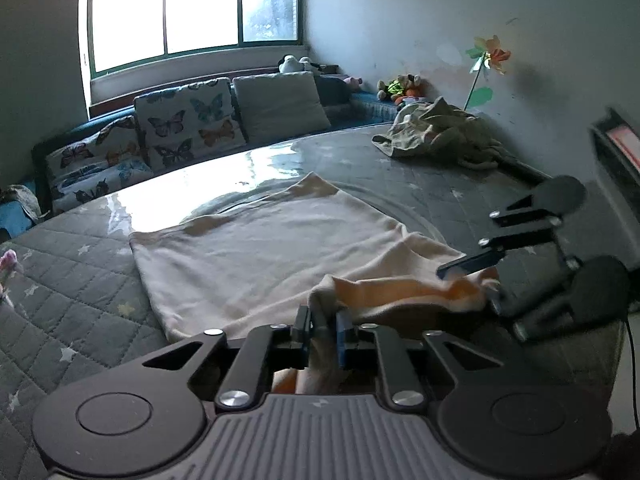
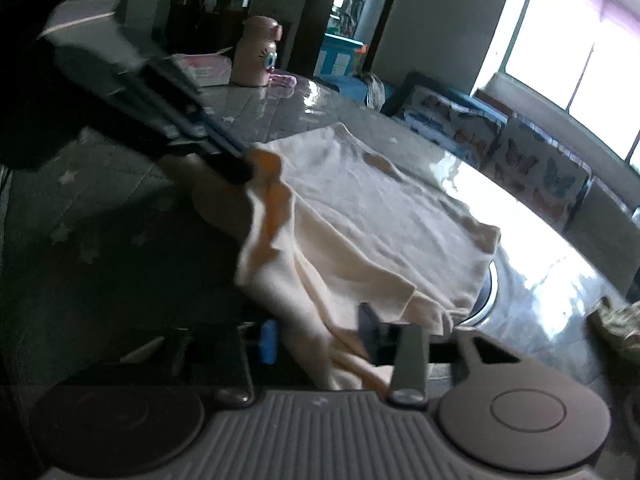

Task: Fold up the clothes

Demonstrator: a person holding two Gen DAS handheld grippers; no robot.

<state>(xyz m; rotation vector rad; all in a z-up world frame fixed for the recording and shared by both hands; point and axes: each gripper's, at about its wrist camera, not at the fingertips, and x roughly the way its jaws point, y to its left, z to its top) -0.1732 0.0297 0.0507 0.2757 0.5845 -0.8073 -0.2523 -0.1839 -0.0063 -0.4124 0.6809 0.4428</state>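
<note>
A cream garment (image 1: 256,256) lies spread on the grey quilted table (image 1: 72,280); it also shows in the right wrist view (image 2: 360,216). My left gripper (image 1: 323,328) is shut on the garment's near edge, which is lifted and bunched. My right gripper (image 1: 476,280) holds the same edge further right. In its own view my right gripper (image 2: 316,336) has cloth between its jaws, which stand apart around the bunched fabric. The left gripper (image 2: 232,168) shows at upper left there, pinching the edge.
A crumpled olive garment (image 1: 440,132) lies at the table's far right. Butterfly cushions (image 1: 184,120) line a bench under the window. A pink bottle (image 2: 256,52) and a tissue pack (image 2: 204,66) stand on the table's far end. A glass turntable (image 2: 492,292) lies under the garment.
</note>
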